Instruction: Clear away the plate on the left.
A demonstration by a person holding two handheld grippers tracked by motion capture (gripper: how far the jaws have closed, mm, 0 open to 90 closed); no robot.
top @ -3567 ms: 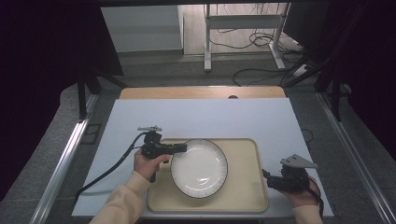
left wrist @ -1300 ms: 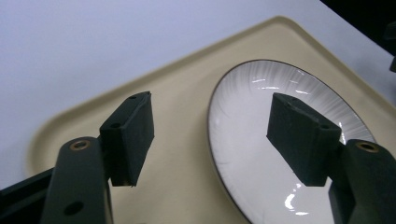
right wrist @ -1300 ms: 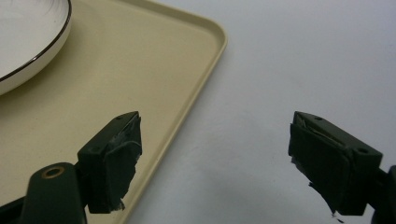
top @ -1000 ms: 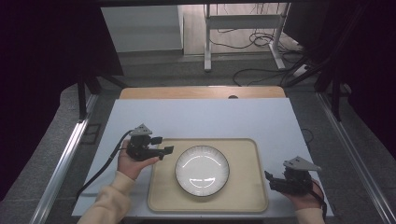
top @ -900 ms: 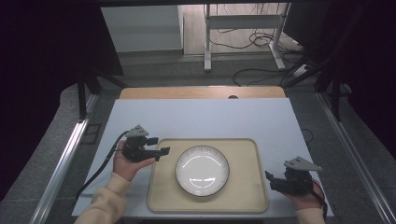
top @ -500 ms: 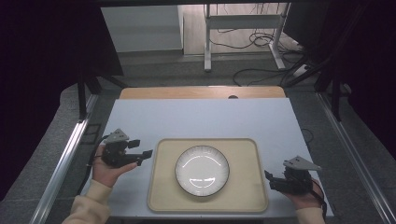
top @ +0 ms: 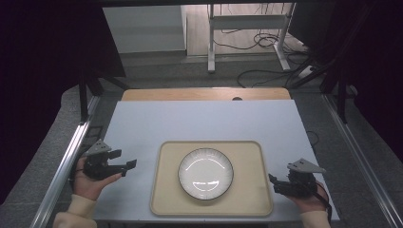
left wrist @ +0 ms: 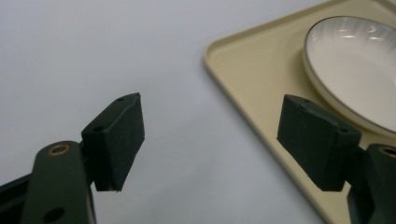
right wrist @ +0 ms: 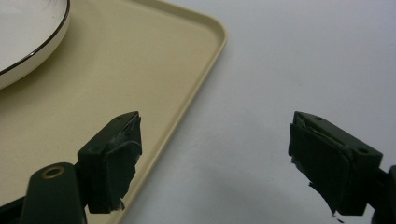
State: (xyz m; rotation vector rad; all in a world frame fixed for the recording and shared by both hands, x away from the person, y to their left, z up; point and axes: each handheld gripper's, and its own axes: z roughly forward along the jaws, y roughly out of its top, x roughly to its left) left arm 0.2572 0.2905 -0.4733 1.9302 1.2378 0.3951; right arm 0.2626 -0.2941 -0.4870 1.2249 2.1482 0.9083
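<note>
While my left gripper [top: 124, 165] has just been opening, empty, left of the tray [top: 166, 190], my right gripper [top: 272, 181] stays spread wide, touching nothing, beside the plate [top: 206, 173].

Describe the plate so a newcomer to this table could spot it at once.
Start at the pale table and find the beige tray near its front edge, between the left gripper and the right gripper. The plate sits in the tray's middle. It is the round, glossy white thing with a thin dark rim.
</note>
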